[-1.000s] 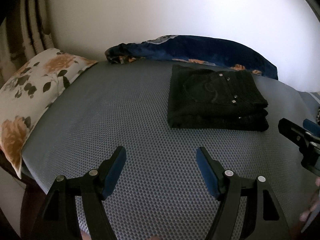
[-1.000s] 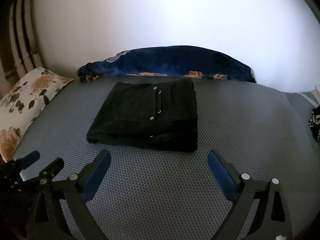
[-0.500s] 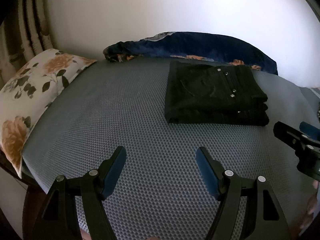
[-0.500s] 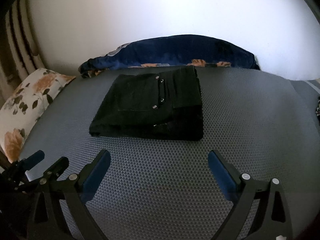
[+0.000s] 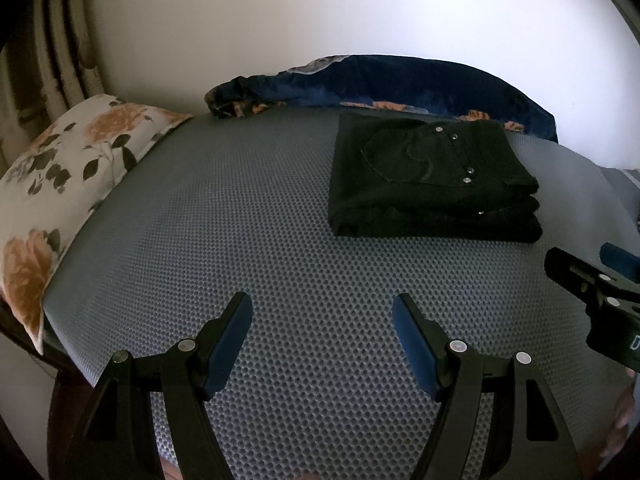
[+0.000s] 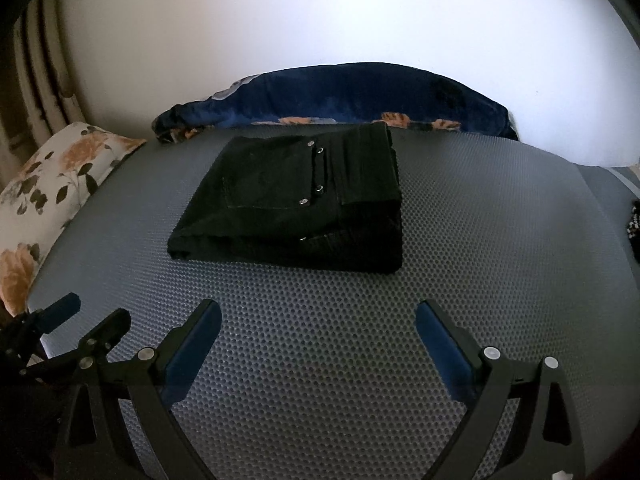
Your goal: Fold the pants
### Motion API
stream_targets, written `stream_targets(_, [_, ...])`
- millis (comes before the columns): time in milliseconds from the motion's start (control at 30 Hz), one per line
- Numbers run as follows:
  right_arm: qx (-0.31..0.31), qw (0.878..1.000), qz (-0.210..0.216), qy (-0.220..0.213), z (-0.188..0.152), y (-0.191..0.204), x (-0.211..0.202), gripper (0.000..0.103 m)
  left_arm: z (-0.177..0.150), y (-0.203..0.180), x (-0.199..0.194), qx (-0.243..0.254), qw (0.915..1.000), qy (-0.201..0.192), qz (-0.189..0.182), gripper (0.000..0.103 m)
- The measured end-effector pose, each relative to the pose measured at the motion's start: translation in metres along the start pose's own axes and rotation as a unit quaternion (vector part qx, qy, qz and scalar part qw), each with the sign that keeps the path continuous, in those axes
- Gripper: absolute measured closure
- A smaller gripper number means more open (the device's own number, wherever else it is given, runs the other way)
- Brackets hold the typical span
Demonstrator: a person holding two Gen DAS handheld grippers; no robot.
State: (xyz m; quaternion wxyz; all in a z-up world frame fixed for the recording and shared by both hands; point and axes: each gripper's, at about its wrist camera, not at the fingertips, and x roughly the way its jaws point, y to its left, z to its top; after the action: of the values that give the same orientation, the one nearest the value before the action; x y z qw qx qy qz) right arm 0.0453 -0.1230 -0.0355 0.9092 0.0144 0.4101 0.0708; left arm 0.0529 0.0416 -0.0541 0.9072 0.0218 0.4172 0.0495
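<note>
The black denim pants (image 6: 296,204), folded into a thick rectangle, lie on the grey dotted mattress cover (image 6: 320,360) near the dark blue floral blanket (image 6: 340,96). My left gripper (image 5: 322,320) and right gripper (image 6: 318,328) both hang spread wide, holding nothing, well short of the pants

Left gripper (image 5: 322,316): jaws spread wide, empty, low over the mattress (image 5: 240,220). Right gripper (image 6: 318,322): jaws wide, empty, just beside it over the same near edge.
</note>
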Motion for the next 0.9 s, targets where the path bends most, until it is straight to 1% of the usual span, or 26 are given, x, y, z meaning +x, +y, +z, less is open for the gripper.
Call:
stream_targets(533, [0.0, 1.0, -0.004, 0.009, -0.0023, 0.0013, 0.0039, 0.006, -0.002, -0.0059, 0.0038, 0.015, 0.9999, -0.001, 0.007, 0.03])
stream_targets(900, [-0.002, 1.0, -0.009, 0.016, -0.0038, 0.0008, 0.0073, 0.006, -0.0036, -0.0063, 0.004, 0.014, 0.9999, 0.001, 0.007, 0.03])
